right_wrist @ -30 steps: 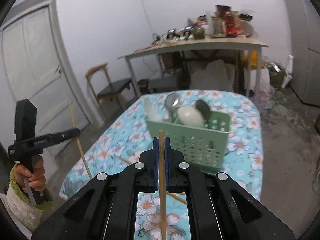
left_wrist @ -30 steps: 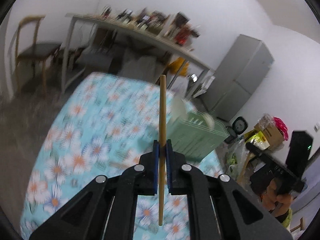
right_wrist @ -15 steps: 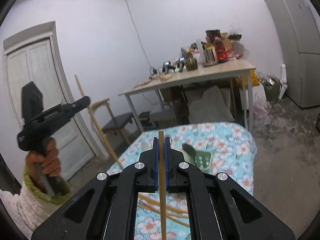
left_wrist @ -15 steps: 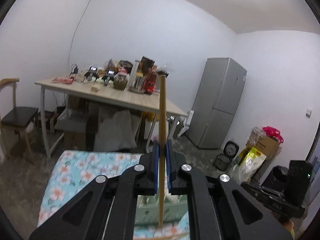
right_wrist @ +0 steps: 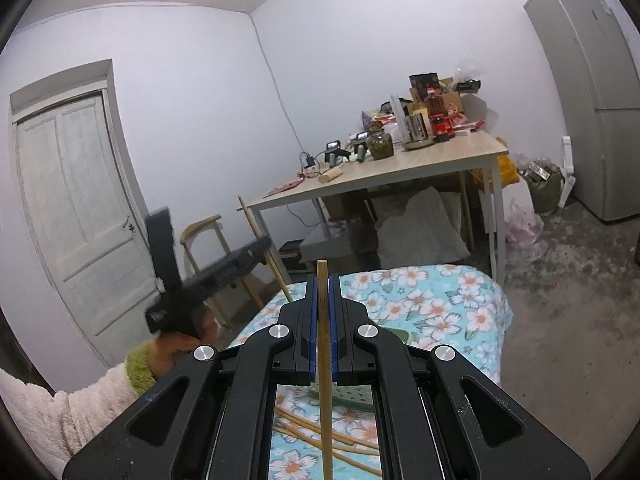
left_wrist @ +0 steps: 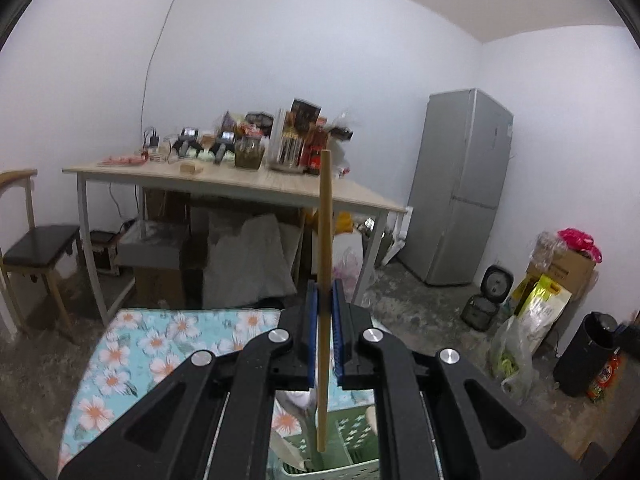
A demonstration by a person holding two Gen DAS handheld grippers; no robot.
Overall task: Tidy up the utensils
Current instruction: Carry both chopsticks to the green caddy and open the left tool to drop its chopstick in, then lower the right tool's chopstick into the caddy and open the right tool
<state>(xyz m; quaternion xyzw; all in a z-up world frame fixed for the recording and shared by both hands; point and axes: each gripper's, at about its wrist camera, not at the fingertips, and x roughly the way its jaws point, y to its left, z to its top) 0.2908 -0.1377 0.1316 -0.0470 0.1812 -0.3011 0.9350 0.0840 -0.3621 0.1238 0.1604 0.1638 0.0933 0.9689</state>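
My left gripper (left_wrist: 324, 292) is shut on a wooden chopstick (left_wrist: 325, 240) held upright, its lower end hanging over the green utensil basket (left_wrist: 352, 444), which holds a metal spoon (left_wrist: 298, 404). My right gripper (right_wrist: 323, 286) is shut on another wooden chopstick (right_wrist: 324, 380), also upright. The left gripper (right_wrist: 208, 276) with its chopstick (right_wrist: 264, 248) also shows in the right wrist view, to the left. Loose chopsticks (right_wrist: 332, 436) lie on the floral tablecloth (right_wrist: 440, 304) below the right gripper, beside the basket (right_wrist: 356, 394).
A wooden table (left_wrist: 240, 188) crowded with bottles and jars stands behind. A grey fridge (left_wrist: 460, 188) is at the right, a chair (left_wrist: 32, 248) at the left, bags and boxes (left_wrist: 552, 292) on the floor, a white door (right_wrist: 76, 216) at the left.
Both grippers have tilted upward and lifted, so the views now show the room rather than the tabletop. The left chopstick's lower end has come over the green basket. Both stay clamped.
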